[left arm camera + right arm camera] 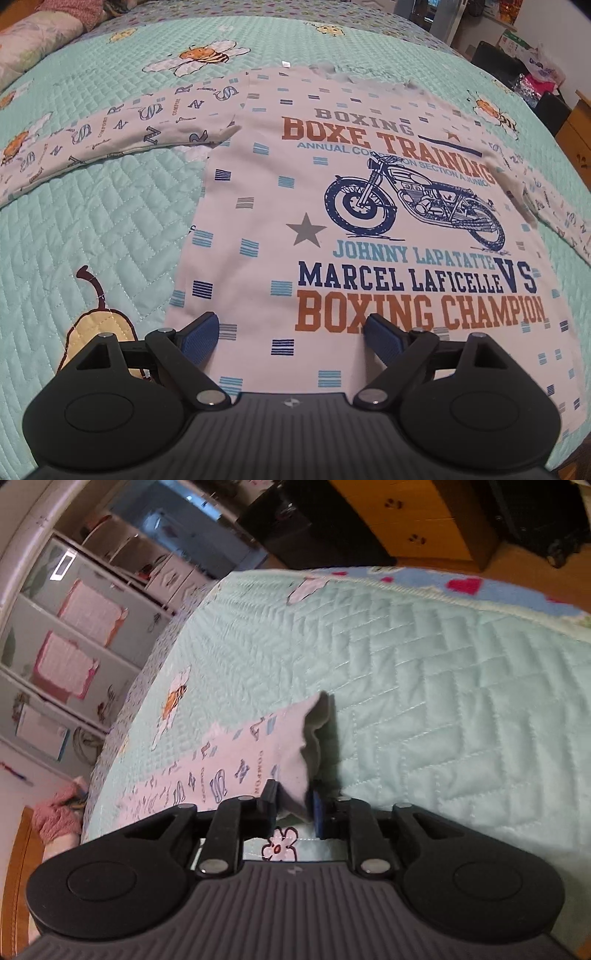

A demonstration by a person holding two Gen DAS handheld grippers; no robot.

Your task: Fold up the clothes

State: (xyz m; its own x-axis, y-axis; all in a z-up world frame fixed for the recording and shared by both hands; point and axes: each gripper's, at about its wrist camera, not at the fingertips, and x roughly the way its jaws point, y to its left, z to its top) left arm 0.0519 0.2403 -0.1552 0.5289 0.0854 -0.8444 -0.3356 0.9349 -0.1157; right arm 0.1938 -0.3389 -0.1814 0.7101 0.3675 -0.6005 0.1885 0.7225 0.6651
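Observation:
A pale long-sleeved shirt (369,221) with a motorcycle print and boxing lettering lies flat, front up, on the bed. Its left sleeve (110,144) stretches out to the left and its right sleeve (554,210) runs off to the right. My left gripper (290,328) hovers over the shirt's near hem, open wide, with only flat cloth under the blue pads (201,330). In the right wrist view my right gripper (294,805) is shut on the cuff end of a lettered sleeve (236,764). The cuff stands bunched up between the pads, above the quilt.
A mint quilted bedspread (92,240) with bee and flower patches covers the bed (443,701). Pillows (37,40) lie at the far left. Bags (535,70) and wooden furniture (576,129) stand beyond the right edge. A wardrobe (74,627) and wooden drawers (406,517) stand past the bed.

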